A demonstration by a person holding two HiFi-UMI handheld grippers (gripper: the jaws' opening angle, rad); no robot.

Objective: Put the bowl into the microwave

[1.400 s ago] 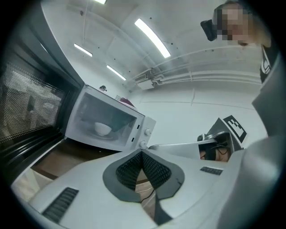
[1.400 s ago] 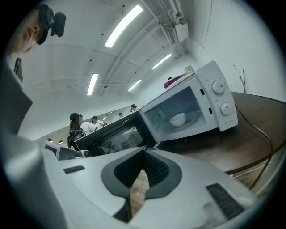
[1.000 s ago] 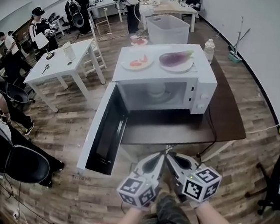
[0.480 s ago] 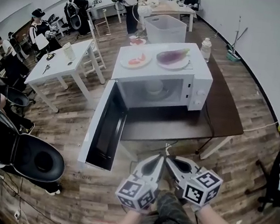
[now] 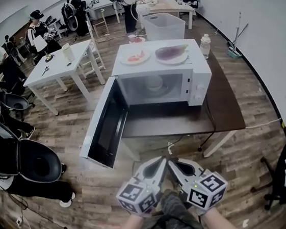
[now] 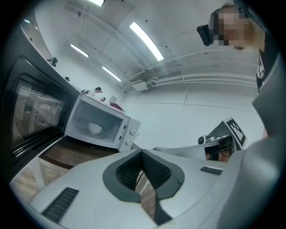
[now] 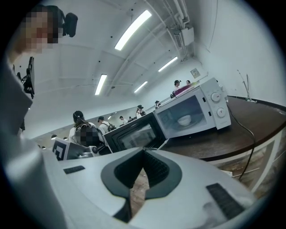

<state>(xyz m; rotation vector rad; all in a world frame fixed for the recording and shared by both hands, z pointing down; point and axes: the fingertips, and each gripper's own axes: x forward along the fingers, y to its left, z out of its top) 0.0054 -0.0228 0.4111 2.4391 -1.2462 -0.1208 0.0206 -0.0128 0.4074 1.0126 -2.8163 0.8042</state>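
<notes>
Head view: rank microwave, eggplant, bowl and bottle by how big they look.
1. microwave, by far the largest
2. eggplant
3. bowl and bottle: these look about alike. The bottle stands farther from the camera, so I leave them unranked.

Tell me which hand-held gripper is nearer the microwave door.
Left. The left hand-held gripper sits right of the door's near end; the right hand-held gripper lies beyond it, farther away.

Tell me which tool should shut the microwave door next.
Left, probably. The bowl already sits inside the microwave, and the open door swings out to the person's left, on the side of the left tool. The right tool would have to cross over. Both are shut, empty and back from it.
</notes>
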